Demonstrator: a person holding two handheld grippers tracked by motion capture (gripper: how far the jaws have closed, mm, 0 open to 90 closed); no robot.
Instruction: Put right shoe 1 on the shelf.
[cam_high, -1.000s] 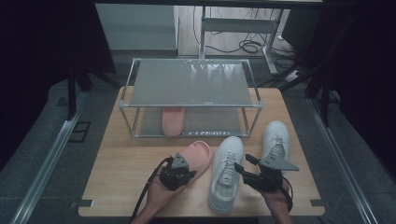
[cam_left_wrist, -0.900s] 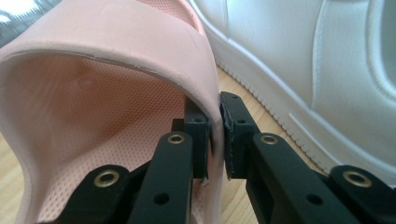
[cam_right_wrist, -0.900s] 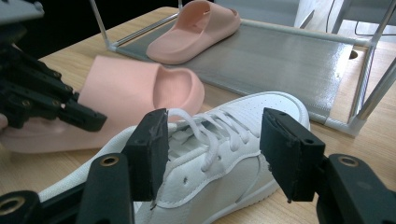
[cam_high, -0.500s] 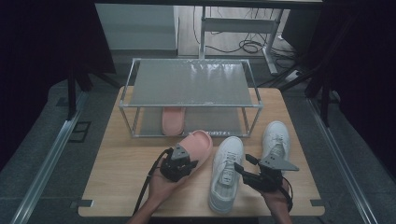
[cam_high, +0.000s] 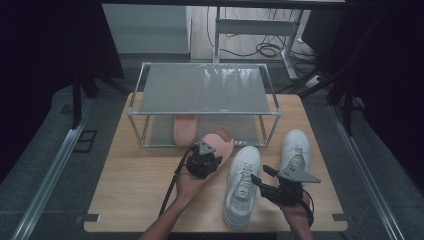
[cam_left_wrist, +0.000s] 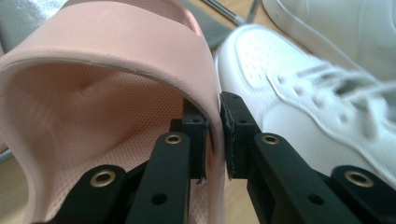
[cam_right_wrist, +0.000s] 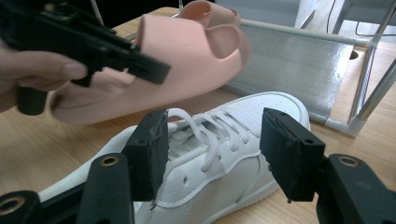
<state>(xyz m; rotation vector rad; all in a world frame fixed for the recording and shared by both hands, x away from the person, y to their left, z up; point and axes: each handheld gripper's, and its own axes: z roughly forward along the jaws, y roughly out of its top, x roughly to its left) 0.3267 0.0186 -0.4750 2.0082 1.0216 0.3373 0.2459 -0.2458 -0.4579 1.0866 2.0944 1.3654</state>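
Pink slipper (cam_high: 216, 142) now nearer rack (cam_high: 205, 89), above wooden table (cam_high: 135, 185).

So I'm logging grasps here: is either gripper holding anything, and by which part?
The left gripper is shut on the pink slipper, pinching its strap's side edge. The right gripper is open around the white sneaker, holding nothing.

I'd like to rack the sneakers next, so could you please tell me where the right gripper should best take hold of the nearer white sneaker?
Probably at the collar of the nearer white sneaker, pinching one side wall beside the laces. Its opening faces up and its heel points toward the person, so the open right gripper can come down from above at the heel end. The left gripper grips the pink slipper similarly, by its wall.
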